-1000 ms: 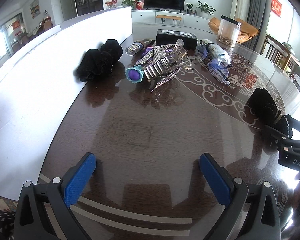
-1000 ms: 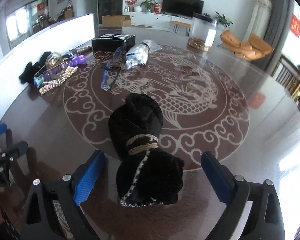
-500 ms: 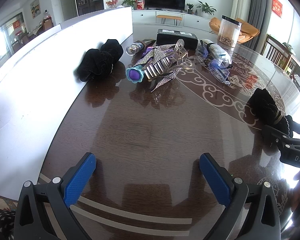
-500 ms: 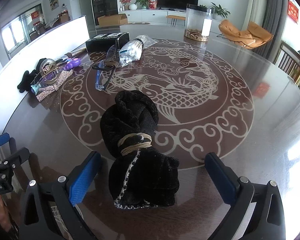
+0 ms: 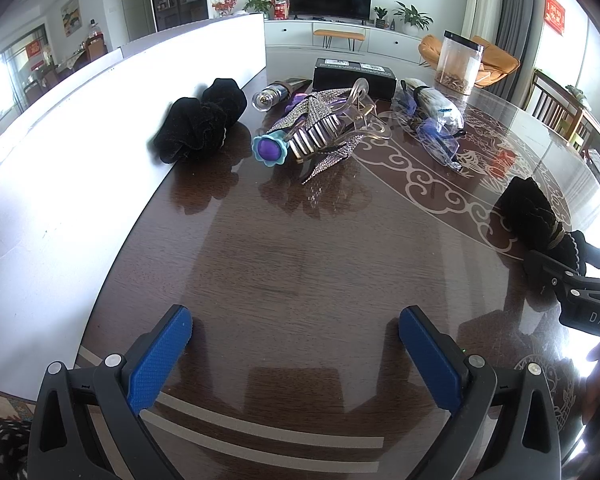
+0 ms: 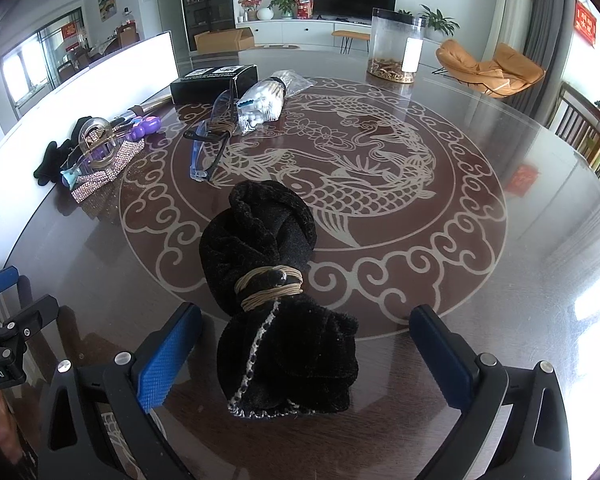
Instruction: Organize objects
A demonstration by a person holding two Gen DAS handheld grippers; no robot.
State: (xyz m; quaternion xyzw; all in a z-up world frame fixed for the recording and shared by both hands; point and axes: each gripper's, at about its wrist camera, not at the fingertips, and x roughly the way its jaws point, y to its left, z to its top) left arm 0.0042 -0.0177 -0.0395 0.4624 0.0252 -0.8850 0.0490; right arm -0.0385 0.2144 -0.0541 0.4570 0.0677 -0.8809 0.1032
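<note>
A black fuzzy bundle (image 6: 260, 232) tied with a tan elastic lies on the dark patterned table (image 6: 460, 280). Its lower end sits between the blue pads of my right gripper (image 6: 304, 312). That gripper is open wide, and there are gaps between both pads and the cloth. The bundle (image 5: 528, 212) also shows at the right edge of the left wrist view. My left gripper (image 5: 294, 314) is open over bare tabletop with nothing between its fingers. Farther back lie a second black fuzzy bundle (image 5: 200, 124), a sparkly hair-clip pile (image 5: 320, 128) and clear glasses (image 5: 436, 140).
A white board (image 5: 80, 160) runs along the table's left side. At the back stand a black box (image 5: 354, 74), a bag of cotton swabs (image 6: 260, 100) and a clear jar (image 6: 394, 48). A purple flower toy (image 5: 269, 149) lies by the clips.
The right gripper's pads have spread slightly wider around the tied bundle, and its view has tilted a little. The left gripper and the objects have not moved.
</note>
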